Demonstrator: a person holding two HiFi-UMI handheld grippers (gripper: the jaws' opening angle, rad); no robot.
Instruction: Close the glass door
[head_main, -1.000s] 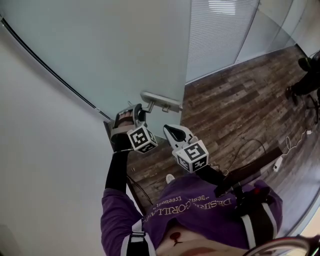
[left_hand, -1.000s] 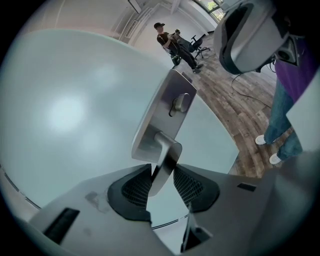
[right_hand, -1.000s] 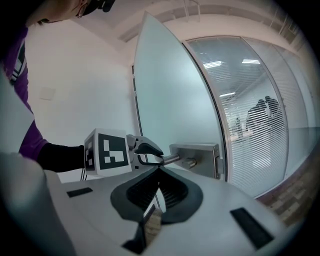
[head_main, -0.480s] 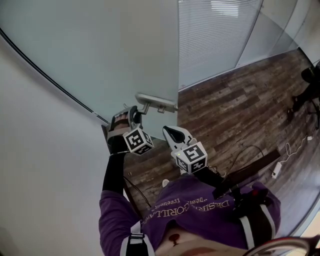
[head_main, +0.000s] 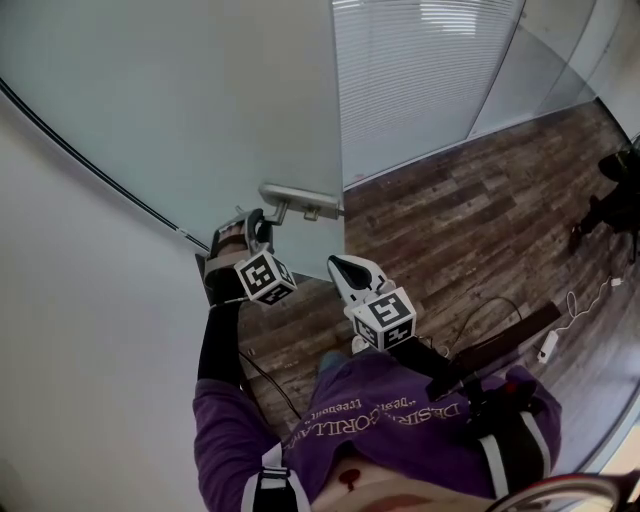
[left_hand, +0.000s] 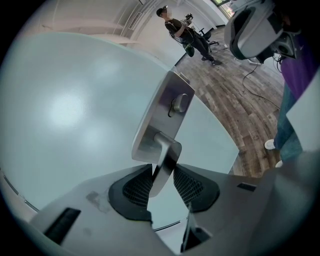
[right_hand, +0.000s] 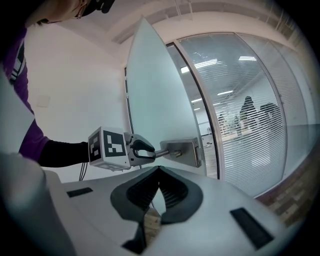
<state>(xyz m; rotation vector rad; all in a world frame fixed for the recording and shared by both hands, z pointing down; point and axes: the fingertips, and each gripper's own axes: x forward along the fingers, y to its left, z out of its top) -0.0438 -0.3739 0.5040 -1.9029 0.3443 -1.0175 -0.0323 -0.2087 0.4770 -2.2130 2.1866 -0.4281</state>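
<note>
Left claw (left_hand: 161, 176) clamped on lever of door handle (head_main: 300, 202), glass door (head_main: 200, 100) standing open at far left, right claw (right_hand: 159, 175) pressed together, empty, near-right of handle, above wooden floor (head_main: 480, 200).

Wood-plank floor (head_main: 480, 200), white wall (head_main: 90, 300), blinds (head_main: 420, 70) behind glass partition (head_main: 530, 60).
</note>
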